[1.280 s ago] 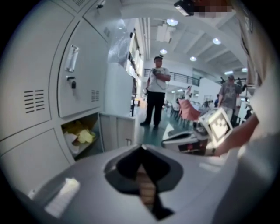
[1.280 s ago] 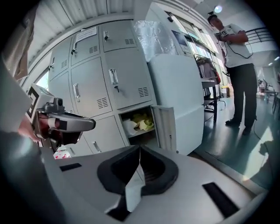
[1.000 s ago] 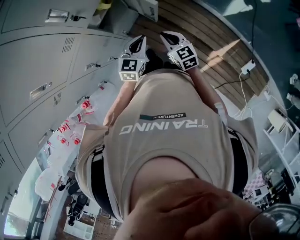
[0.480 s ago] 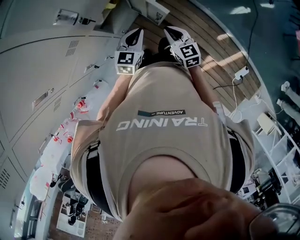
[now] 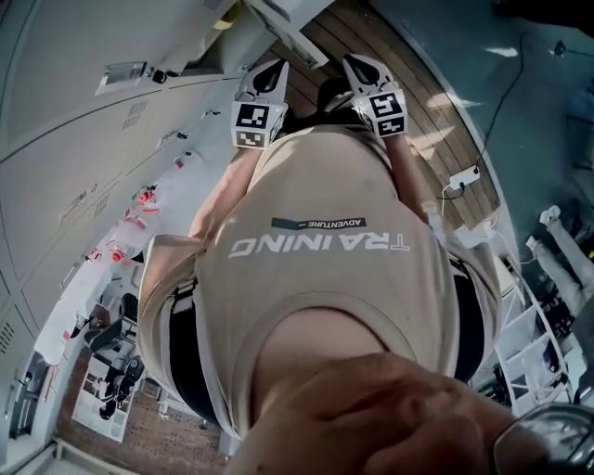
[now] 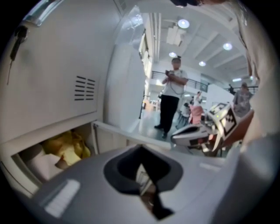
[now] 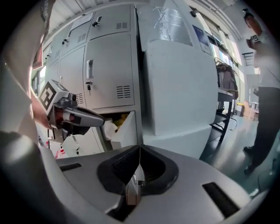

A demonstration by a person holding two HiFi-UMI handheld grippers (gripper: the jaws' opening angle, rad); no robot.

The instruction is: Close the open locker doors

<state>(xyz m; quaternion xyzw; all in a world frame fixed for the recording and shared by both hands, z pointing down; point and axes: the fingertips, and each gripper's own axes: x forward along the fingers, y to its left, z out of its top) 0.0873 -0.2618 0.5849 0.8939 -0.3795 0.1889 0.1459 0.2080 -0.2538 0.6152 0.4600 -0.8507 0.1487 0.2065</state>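
Grey lockers [image 5: 83,139] run along the left of the head view, and one open door [image 5: 288,28] sticks out at the top. In the left gripper view that open compartment [image 6: 52,155] is at the lower left, with a yellow thing [image 6: 70,146] and white stuff inside; its door edge [image 6: 127,133] lies just ahead. The right gripper view shows the same open locker [image 7: 118,120] and its door [image 7: 127,131]. My left gripper [image 5: 269,82] [image 6: 144,175] and right gripper [image 5: 357,72] [image 7: 139,173] are held side by side before my chest, both shut and holding nothing.
A big white block [image 7: 179,87] stands right of the lockers. A person [image 6: 171,98] stands further down the hall. White tables with red-capped bottles [image 5: 125,232] sit by the lockers. A power strip and cable [image 5: 459,181] lie on the wooden floor.
My head view has swung, so the lockers slide left and the open door comes further into view at the top. Both grippers stay raised together and shut.
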